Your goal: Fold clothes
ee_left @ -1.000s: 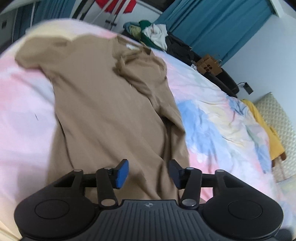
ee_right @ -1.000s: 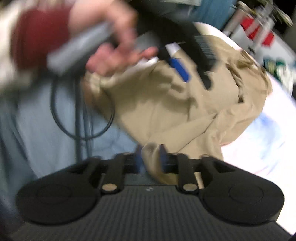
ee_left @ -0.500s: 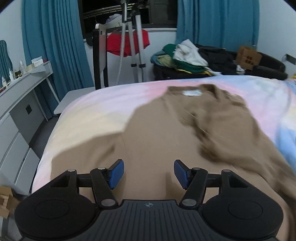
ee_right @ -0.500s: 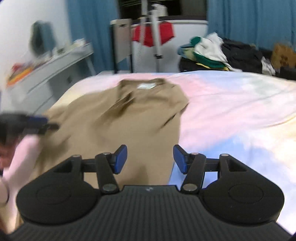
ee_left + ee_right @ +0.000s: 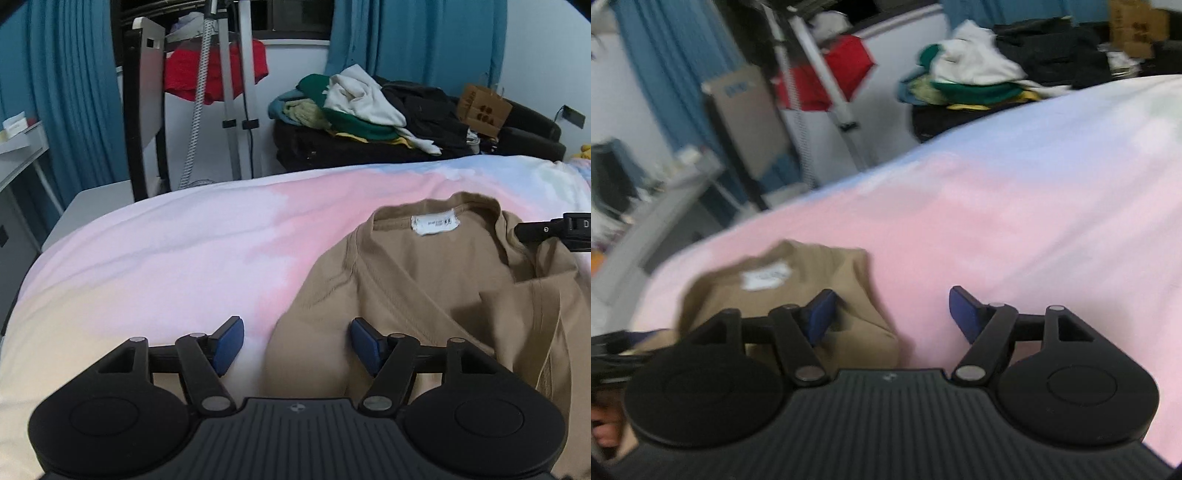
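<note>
A tan T-shirt lies on the bed, on its pastel pink, cream and blue sheet, in the near right part of the left wrist view. Its collar, with a white neck label, points to the far side, toward the pile of clothes beyond the bed; the shirt's long axis runs from far to near. A fold of its cloth lies slantwise over the chest. The left tongs stand wide and empty, straddling the shirt's left edge. The right tongs are also wide and empty over the shirt's right shoulder; their tip shows at the right edge of the left wrist view.
</note>
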`<control>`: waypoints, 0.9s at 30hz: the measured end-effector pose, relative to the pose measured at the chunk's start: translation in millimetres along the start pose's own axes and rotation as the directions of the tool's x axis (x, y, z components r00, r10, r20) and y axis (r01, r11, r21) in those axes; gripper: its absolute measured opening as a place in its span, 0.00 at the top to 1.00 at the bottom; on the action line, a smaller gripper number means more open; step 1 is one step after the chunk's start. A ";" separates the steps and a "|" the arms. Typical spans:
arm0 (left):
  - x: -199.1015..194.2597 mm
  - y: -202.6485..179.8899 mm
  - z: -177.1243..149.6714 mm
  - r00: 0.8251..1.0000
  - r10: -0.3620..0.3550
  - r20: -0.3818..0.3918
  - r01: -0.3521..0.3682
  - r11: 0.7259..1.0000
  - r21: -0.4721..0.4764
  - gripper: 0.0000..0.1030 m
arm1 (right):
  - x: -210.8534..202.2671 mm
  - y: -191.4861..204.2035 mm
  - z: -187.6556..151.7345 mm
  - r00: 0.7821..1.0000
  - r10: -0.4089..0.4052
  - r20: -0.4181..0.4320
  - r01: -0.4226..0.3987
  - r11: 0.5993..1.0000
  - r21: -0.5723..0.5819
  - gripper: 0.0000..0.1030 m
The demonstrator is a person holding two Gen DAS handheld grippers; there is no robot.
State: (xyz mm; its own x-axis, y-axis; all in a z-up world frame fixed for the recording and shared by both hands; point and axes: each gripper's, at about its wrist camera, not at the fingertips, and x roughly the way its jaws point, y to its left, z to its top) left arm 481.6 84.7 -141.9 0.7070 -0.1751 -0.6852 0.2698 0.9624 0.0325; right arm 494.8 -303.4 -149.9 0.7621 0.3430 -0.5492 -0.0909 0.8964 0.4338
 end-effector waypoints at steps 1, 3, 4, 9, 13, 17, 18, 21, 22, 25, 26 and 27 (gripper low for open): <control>0.6 -0.3 1.6 1.000 -0.006 -0.004 0.006 1.000 0.005 0.58 | 4.5 0.8 3.7 0.999 0.044 -0.008 -0.044 0.999 -0.003 0.32; -0.1 -3.0 3.2 0.999 -0.023 -0.027 0.023 1.000 0.016 0.78 | 3.0 12.9 2.5 0.995 0.085 -0.051 -0.088 0.995 -0.055 0.36; -1.0 -5.5 3.1 0.999 -0.023 -0.040 0.024 0.999 0.027 0.88 | 3.0 20.7 0.8 0.993 0.086 -0.077 -0.093 0.991 -0.093 0.38; -21.7 -20.7 11.0 0.996 0.093 0.007 -0.093 0.995 0.035 0.97 | -4.1 58.6 -7.7 0.994 -0.094 -0.058 0.079 0.972 -0.223 0.82; -45.1 -25.7 37.7 0.976 0.194 0.095 -0.192 0.981 -0.030 0.97 | -26.1 75.7 10.1 0.985 -0.147 0.092 0.162 0.968 -0.192 0.85; -58.9 -27.4 68.3 0.950 0.273 0.150 -0.261 0.961 -0.095 0.97 | -38.3 94.3 38.6 0.966 -0.172 0.194 0.210 0.958 -0.194 0.85; -56.6 -26.0 77.6 0.946 0.284 0.154 -0.271 0.957 -0.106 0.97 | -35.7 96.8 49.0 0.963 -0.176 0.204 0.217 0.956 -0.198 0.85; -36.8 -21.6 97.2 0.932 0.321 0.169 -0.308 0.946 -0.102 0.97 | -22.8 99.9 73.2 0.950 -0.201 0.241 0.253 0.945 -0.209 0.85; -26.0 -19.3 100.9 0.929 0.330 0.169 -0.316 0.943 -0.103 0.97 | -14.3 99.5 80.1 0.946 -0.207 0.249 0.262 0.941 -0.213 0.85; 16.1 -8.4 101.6 0.934 0.333 0.132 -0.321 0.941 -0.110 0.97 | 11.4 93.2 84.8 0.946 -0.224 0.236 0.277 0.935 -0.223 0.85; 29.5 -5.5 97.5 0.937 0.330 0.114 -0.318 0.942 -0.112 0.97 | 22.3 90.5 82.2 0.950 -0.223 0.219 0.272 0.935 -0.227 0.85; 42.8 -2.6 93.5 0.940 0.326 0.097 -0.315 0.942 -0.115 0.97 | 33.2 87.7 79.4 0.954 -0.223 0.201 0.267 0.936 -0.231 0.84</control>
State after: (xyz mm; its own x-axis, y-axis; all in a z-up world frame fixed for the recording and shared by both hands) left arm 572.3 55.3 -103.3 0.8164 0.1290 -0.5629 -0.0436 0.9857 0.1627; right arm 563.0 -235.7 -73.4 0.8763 0.0712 -0.4764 -0.0295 0.9951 0.0944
